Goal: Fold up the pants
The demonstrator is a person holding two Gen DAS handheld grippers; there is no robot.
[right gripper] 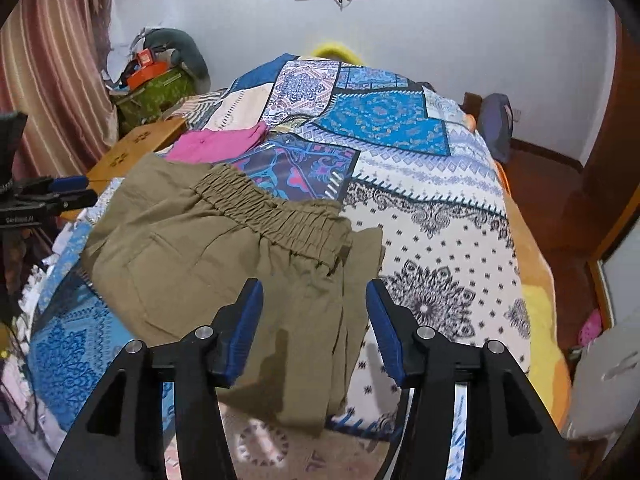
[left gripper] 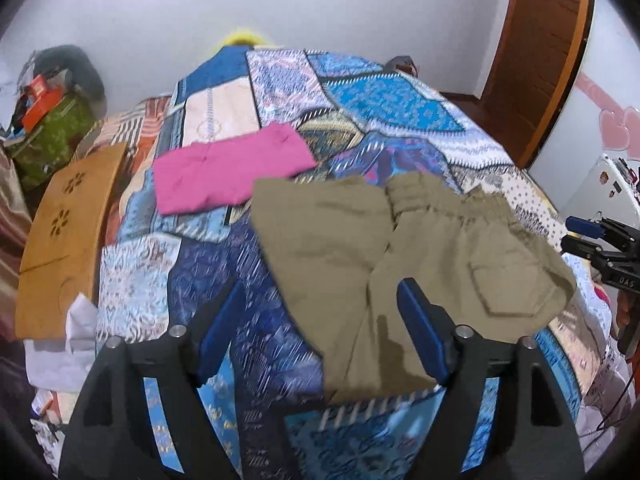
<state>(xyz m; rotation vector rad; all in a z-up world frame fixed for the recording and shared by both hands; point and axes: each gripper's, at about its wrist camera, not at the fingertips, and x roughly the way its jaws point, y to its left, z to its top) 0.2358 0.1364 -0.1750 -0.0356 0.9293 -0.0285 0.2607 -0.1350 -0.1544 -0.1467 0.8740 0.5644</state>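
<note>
Khaki pants (left gripper: 400, 256) lie folded on the patchwork bedspread (left gripper: 360, 96), elastic waistband (right gripper: 272, 208) toward the far side and a back pocket facing up. My left gripper (left gripper: 320, 312) hovers open over the pants' left edge; its right finger (left gripper: 420, 320) is over the cloth and nothing is pinched. My right gripper (right gripper: 314, 308) is open too, above the pants (right gripper: 208, 248) near their right edge, with cloth showing between its blue pads but not pressed. Each gripper shows at the edge of the other's view: the right gripper (left gripper: 592, 236) and the left gripper (right gripper: 68, 192).
A folded pink garment (left gripper: 228, 172) lies beyond the pants on the bed. A wooden lap table (left gripper: 68, 240) leans at the bed's left side, with a cluttered green bag (left gripper: 52, 132) behind it. A brown door (left gripper: 540, 60) stands at the right, a striped curtain (right gripper: 48, 60) at the left.
</note>
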